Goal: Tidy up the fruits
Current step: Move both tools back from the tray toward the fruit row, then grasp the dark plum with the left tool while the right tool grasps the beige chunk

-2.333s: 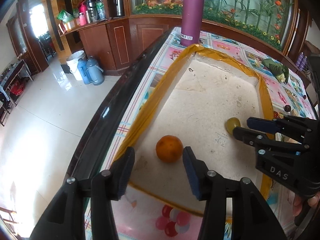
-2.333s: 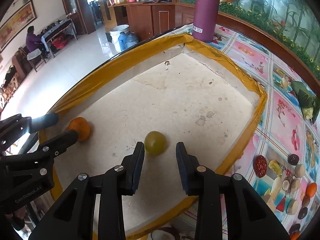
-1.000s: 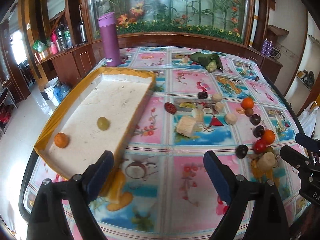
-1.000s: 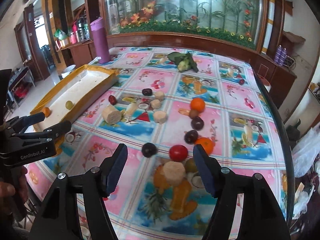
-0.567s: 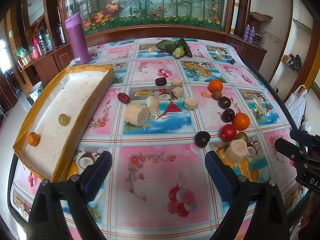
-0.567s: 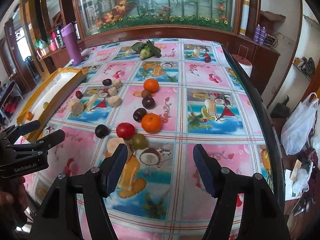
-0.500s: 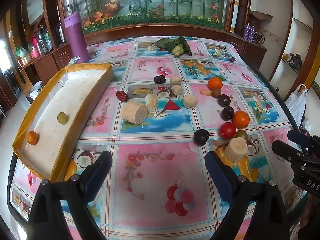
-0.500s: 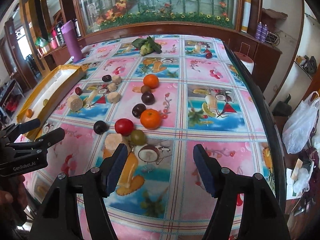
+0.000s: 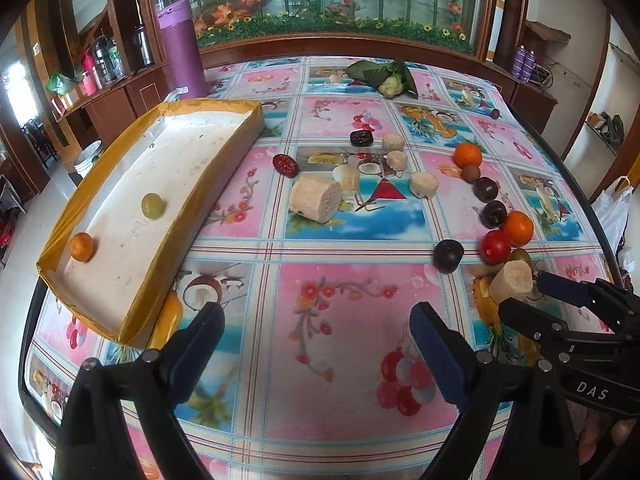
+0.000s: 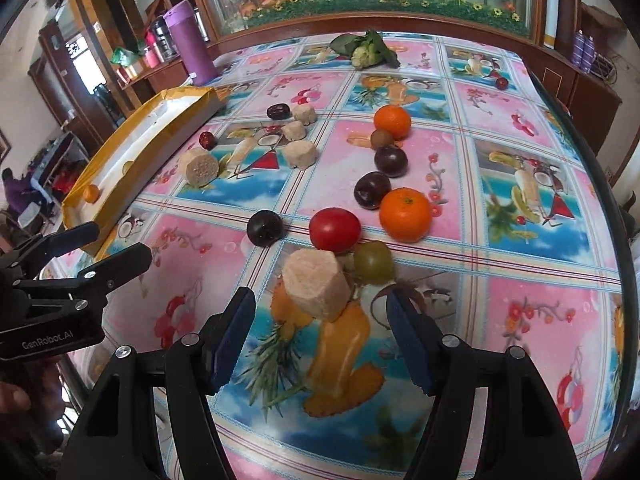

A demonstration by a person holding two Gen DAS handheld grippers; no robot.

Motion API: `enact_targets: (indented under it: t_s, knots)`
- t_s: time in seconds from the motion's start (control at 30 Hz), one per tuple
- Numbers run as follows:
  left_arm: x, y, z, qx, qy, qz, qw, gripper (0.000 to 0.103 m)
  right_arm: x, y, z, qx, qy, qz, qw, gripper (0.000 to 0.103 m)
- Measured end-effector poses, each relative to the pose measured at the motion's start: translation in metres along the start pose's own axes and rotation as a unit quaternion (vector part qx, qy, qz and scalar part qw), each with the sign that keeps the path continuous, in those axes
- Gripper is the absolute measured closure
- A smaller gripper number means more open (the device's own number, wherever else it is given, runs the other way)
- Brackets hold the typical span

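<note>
1. Pale, beige and stubby, the cut cylinder chunk (image 10: 316,284) lies on the bench (image 10: 540,240) just ahead of the right tongs (image 10: 320,322). Its flat cut face tips up and toward the camera, and its short axis leans away from the tongs.
2. Right tongs stand about half open, both pads clear of the chunk and holding nothing.
3. Touching or just beside the chunk sit a green round fruit (image 10: 374,260) and a red tomato (image 10: 334,229); an orange (image 10: 405,215) lies just right of the tomato.
4. Dark plums (image 10: 265,228) string away from there toward a second orange (image 10: 392,121) farther up the bench.
5. A larger cut cylinder (image 9: 316,199) lies on its side mid-bench, its long axis running roughly left to right and its round cut face turned toward the right and the camera.
6. Left tongs (image 9: 316,334) hang wide open over bare printed tablecloth, holding nothing.
7. At the bench's left edge, the yellow-rimmed tray (image 9: 208,168) runs lengthwise away from the camera. It holds two things, well apart: a small orange fruit (image 9: 82,246) near its close end and a green fruit (image 9: 152,205) farther in.
8. A purple flask (image 9: 182,48) stands upright beyond the tray's far end.
</note>
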State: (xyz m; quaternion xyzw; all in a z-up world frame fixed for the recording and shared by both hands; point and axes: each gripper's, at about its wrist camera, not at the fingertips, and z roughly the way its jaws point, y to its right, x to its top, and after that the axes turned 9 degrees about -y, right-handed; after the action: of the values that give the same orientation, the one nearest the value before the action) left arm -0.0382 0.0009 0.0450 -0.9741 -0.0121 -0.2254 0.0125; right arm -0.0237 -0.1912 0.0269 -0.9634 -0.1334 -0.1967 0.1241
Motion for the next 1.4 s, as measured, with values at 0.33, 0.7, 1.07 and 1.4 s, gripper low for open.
enact_targets:
  t_s: [0.33,0.7,1.07,1.4]
  knots:
    - [0.006,0.006,0.014,-0.015,-0.018,0.012,0.9997,0.008,0.005,-0.004,0.007,0.004,0.024,-0.012,1.000,0.068]
    - [0.030,0.064,0.035,-0.063,-0.032,0.074,0.9947,0.007,-0.011,0.030,-0.018,-0.028,0.040,0.023,0.999,0.068]
    - [0.041,0.072,0.052,-0.108,-0.030,0.092,0.9893,0.076,-0.021,0.049,-0.025,-0.035,0.043,0.050,0.997,0.068]
    - [0.029,0.053,0.038,-0.133,-0.036,0.078,0.9874,0.077,-0.023,0.047,-0.029,-0.042,0.054,0.055,0.996,0.068]
